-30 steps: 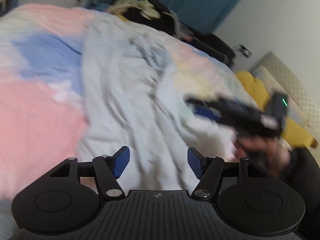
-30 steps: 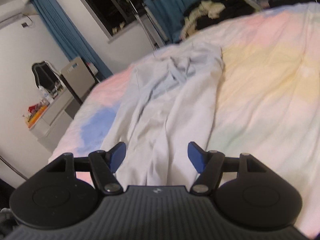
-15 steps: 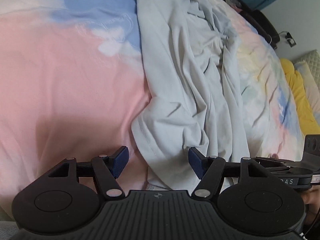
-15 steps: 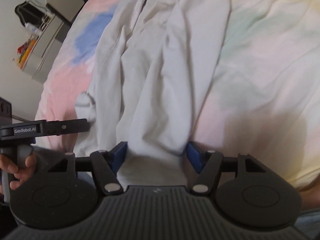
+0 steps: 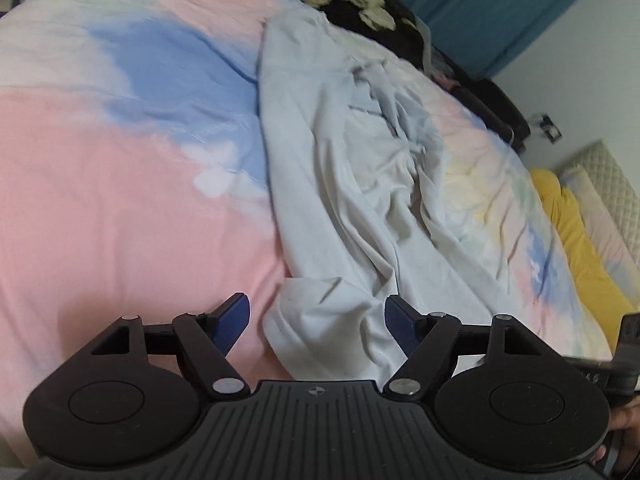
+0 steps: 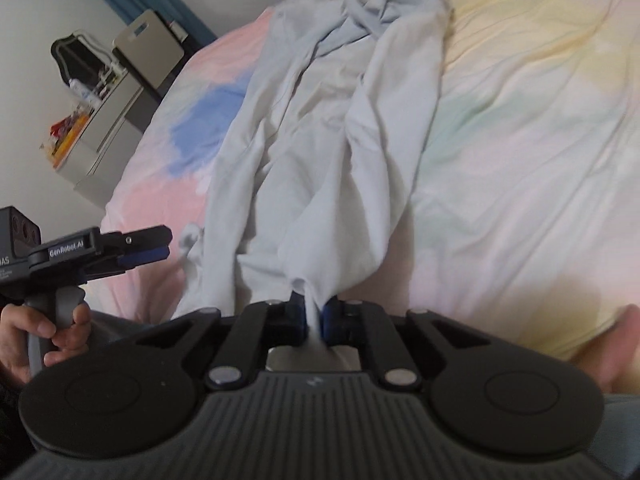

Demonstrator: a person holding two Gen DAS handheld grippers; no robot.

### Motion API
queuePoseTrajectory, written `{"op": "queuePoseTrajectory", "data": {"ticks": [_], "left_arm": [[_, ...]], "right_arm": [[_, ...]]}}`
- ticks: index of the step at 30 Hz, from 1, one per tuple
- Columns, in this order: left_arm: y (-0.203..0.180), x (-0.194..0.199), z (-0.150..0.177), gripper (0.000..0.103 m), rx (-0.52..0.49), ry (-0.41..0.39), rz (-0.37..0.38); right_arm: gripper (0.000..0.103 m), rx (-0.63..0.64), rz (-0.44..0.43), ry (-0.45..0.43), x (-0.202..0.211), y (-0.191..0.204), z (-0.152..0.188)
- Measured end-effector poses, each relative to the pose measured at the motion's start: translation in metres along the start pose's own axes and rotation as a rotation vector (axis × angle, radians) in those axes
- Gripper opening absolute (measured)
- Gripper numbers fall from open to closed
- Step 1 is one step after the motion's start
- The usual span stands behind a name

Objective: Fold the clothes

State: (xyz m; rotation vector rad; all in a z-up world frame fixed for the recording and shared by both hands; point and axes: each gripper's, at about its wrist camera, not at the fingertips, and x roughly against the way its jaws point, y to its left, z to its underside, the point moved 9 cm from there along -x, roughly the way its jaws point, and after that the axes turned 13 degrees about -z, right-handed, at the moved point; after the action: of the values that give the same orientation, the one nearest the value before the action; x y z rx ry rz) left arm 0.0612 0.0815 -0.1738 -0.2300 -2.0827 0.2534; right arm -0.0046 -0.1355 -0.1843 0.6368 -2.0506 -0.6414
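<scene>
A crumpled garment [image 5: 352,184] lies lengthwise on a bed [image 5: 120,200], its near hem at the bed's front edge. A heap of clothes [image 5: 360,8] sits behind it (at the far end). Pillows [image 5: 580,240] lie to the right, a shelf unit [image 6: 108,120] stands left of the bed.

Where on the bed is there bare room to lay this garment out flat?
Free: the pink and blue stretch of duvet left of the pale blue garment, and the yellowish stretch on its other side. Crowded: the far end, with a dark clothes pile, and the yellow pillow side.
</scene>
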Motion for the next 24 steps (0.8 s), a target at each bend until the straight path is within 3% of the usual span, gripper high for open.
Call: {"op": "queuePoseTrajectory", "data": {"ticks": [2, 8, 11, 14, 16, 18, 24], "left_arm": [[-0.008, -0.013, -0.002, 0.078, -0.026, 0.017, -0.011], [-0.028, -0.026, 0.006, 0.077, -0.091, 0.077, 0.072], [-0.041, -0.03, 0.022, 0.075, -0.14, 0.159, 0.129], [-0.048, -0.038, 0.031, 0.063, -0.184, 0.195, 0.11], [-0.046, -0.04, 0.03, 0.035, -0.159, 0.197, 0.108], [-0.042, -0.038, 0.027, 0.014, -0.11, 0.199, 0.131], [-0.024, 0.013, 0.005, 0.007, 0.06, 0.09, 0.248]], "right_arm": [[0.009, -0.015, -0.009, -0.015, -0.001, -0.005, 0.0], [0.009, -0.024, -0.047, -0.072, -0.002, -0.004, -0.003], [0.009, -0.027, -0.063, -0.099, 0.001, -0.004, -0.004], [0.009, -0.03, -0.082, -0.125, 0.004, -0.005, -0.006], [0.009, -0.028, -0.088, -0.143, 0.005, -0.005, -0.008], [0.009, -0.035, -0.09, -0.164, 0.009, -0.006, -0.01], [0.009, -0.061, -0.137, -0.237, 0.03, 0.0, -0.017]]}}
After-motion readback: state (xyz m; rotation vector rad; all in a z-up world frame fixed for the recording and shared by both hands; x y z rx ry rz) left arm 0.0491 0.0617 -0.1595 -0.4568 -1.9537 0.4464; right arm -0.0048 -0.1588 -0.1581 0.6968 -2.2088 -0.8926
